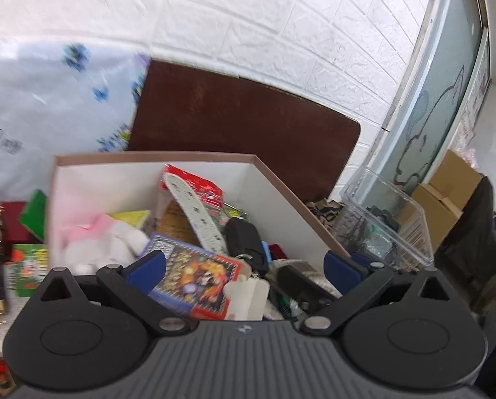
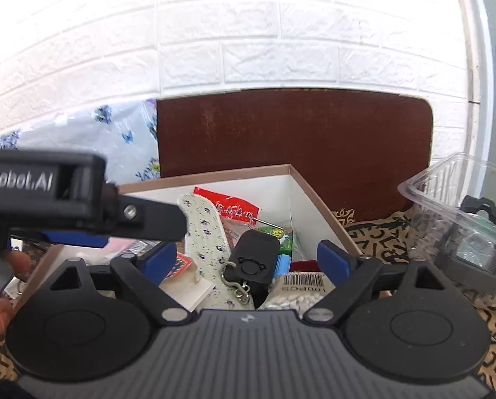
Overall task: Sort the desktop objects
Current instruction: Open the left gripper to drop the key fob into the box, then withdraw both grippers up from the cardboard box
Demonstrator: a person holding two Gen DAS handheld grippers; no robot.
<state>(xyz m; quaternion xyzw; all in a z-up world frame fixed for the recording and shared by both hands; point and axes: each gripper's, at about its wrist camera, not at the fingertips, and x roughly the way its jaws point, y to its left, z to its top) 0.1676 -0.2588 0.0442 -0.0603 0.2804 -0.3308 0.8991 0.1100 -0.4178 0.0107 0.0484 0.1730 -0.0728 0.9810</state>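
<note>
Cardboard box (image 2: 317,199) on the surface crammed with mixed items; clear tray (image 2: 453,183) beside it nearly empty. We judge sorting barely begun. Left gripper (image 1: 244,266) and right gripper (image 2: 248,256): jaws wide apart, holding nothing.

The right gripper (image 2: 247,259) hangs wide open over a box (image 2: 317,199) of clutter, above a black fob (image 2: 256,259). The left gripper (image 2: 81,212) crosses at left. A clear tray (image 2: 447,179) stands right.

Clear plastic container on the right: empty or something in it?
Not empty. The clear plastic container holds a black item and something greenish, seen through its wall in both views. What they are is unclear.
</note>
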